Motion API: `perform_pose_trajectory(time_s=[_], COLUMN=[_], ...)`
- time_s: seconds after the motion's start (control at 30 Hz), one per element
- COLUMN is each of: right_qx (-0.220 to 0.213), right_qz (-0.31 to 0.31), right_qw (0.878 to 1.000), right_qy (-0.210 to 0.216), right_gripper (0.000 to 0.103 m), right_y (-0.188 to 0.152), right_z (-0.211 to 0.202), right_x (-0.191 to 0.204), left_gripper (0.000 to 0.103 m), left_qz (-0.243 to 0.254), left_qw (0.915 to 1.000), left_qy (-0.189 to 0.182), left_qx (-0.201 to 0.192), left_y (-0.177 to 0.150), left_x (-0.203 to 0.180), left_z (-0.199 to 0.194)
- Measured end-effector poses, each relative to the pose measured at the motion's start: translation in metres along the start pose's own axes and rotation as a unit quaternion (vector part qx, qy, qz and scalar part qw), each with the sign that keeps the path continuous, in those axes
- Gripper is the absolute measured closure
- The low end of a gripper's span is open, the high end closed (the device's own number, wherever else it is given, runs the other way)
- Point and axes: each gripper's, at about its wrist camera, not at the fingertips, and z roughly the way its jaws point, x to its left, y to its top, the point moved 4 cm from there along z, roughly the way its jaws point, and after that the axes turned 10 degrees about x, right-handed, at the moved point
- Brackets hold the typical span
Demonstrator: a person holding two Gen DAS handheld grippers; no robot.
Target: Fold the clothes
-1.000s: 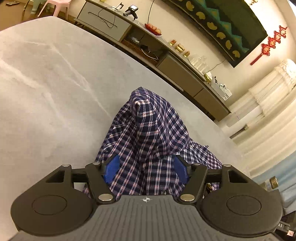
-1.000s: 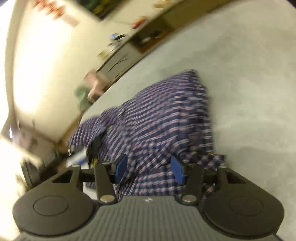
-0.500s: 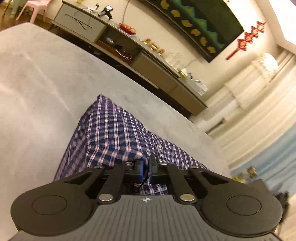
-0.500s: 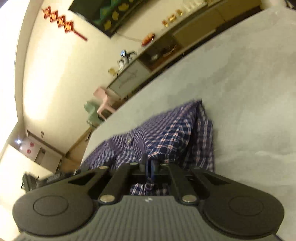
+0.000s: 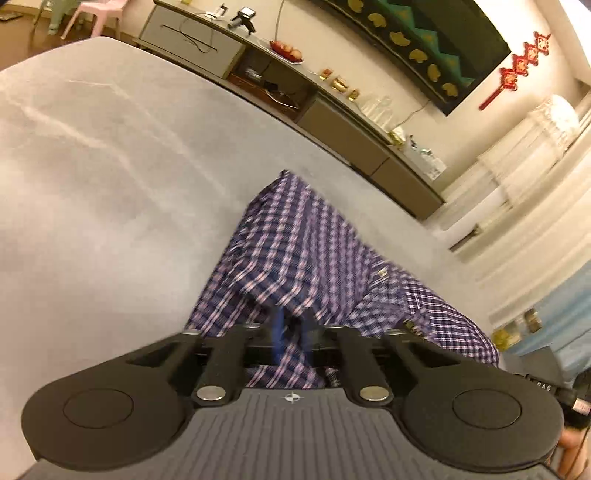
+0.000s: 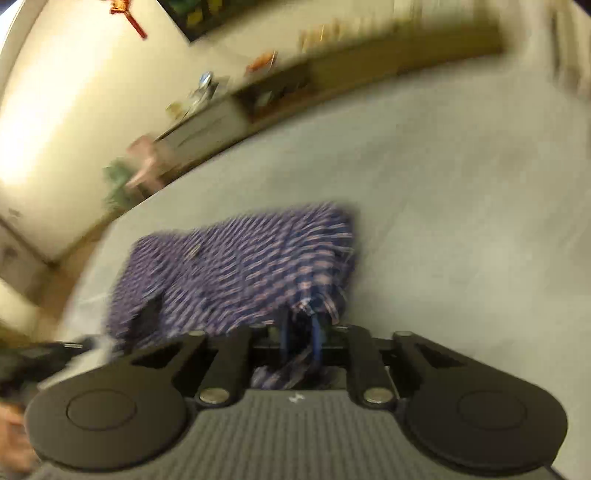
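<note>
A blue and white plaid shirt (image 5: 295,251) lies crumpled on a grey cloth-covered surface (image 5: 110,184). In the left wrist view its near edge rises in a tent toward my left gripper (image 5: 293,325). That gripper's jaws are opening, a narrow gap shows between the blue pads, and a fold of the shirt still hangs in it. The right wrist view is blurred. It shows the shirt (image 6: 236,266) bunched in front of my right gripper (image 6: 300,325), whose jaws are also opening with a strip of plaid between them.
The grey surface (image 6: 461,221) spreads wide to the left and far side of the shirt. Beyond its far edge runs a long low sideboard (image 5: 332,122) with small items on top. A pink chair (image 5: 92,14) stands in the far corner.
A second ago both grippers stood wide over the heaped shirt. They then shut on its edge and pulled it flatter. Now both pairs of pads have parted a little, and the right view has swung.
</note>
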Motion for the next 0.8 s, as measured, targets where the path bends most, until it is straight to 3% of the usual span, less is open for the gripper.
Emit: perform_pose_trajectory(time_s=[0.03, 0.07, 0.1, 0.13, 0.2, 0.23, 0.27, 0.33, 0.43, 0.57, 0.63, 0.73, 0.77, 0.8], right_qx=[-0.021, -0.042, -0.063, -0.067, -0.048, -0.037, -0.015, 0.031, 0.081, 0.119, 0.049, -0.063, -0.072, -0.056], right_qz=[-0.014, -0.027, -0.041, -0.058, -0.08, -0.092, -0.088, -0.071, -0.056, -0.094, -0.096, -0.094, -0.104, -0.115], right_qw=[1.0, 0.998, 0.996, 0.995, 0.994, 0.993, 0.995, 0.996, 0.995, 0.988, 0.993, 0.991, 0.99, 0.99], right_qy=[-0.013, -0.027, -0.04, -0.049, -0.055, -0.058, -0.052, -0.038, -0.02, 0.007, 0.041, 0.072, 0.066, 0.052], right_gripper=[0.086, 0.085, 0.082, 0.082, 0.082, 0.082, 0.082, 0.098, 0.1, 0.101, 0.101, 0.094, 0.094, 0.093], right_y=[0.0, 0.0, 0.0, -0.001, -0.004, -0.006, -0.009, -0.014, -0.026, -0.041, -0.03, -0.009, -0.003, 0.001], right_z=[-0.006, -0.011, -0.017, -0.014, -0.001, 0.006, 0.013, 0.023, 0.022, 0.014, -0.016, -0.055, -0.053, -0.036], right_x=[0.006, 0.012, 0.018, 0.024, 0.034, 0.039, 0.038, 0.033, 0.018, 0.014, 0.018, 0.029, 0.035, 0.042], left_gripper=[0.027, 0.019, 0.02, 0.024, 0.057, 0.079, 0.09, 0.093, 0.093, 0.093, 0.093, 0.093, 0.093, 0.093], left_qz=[-0.001, 0.002, 0.004, 0.007, 0.009, 0.009, 0.001, -0.028, -0.048, -0.062, -0.048, -0.018, -0.008, 0.003], left_qw=[1.0, 0.9999, 0.9998, 0.9997, 0.999, 0.9987, 0.9989, 0.9993, 0.9988, 0.998, 0.9989, 0.9995, 0.9995, 0.9996], left_qy=[0.003, 0.008, 0.013, 0.02, 0.04, 0.047, 0.046, 0.023, 0.007, -0.006, 0.001, -0.006, -0.005, 0.001], left_qx=[0.002, 0.006, 0.011, 0.015, 0.019, 0.018, 0.012, 0.003, 0.004, 0.006, -0.003, -0.027, -0.031, -0.029], left_y=[0.004, 0.007, 0.01, 0.013, 0.015, 0.015, 0.015, 0.017, 0.016, 0.015, 0.016, 0.013, 0.012, 0.012], left_x=[0.0, -0.001, -0.002, -0.001, 0.002, 0.004, 0.008, 0.016, 0.027, 0.037, 0.03, 0.013, 0.008, 0.004], left_z=[0.007, 0.016, 0.026, 0.034, 0.051, 0.055, 0.055, 0.052, 0.05, 0.047, 0.039, 0.023, 0.02, 0.021])
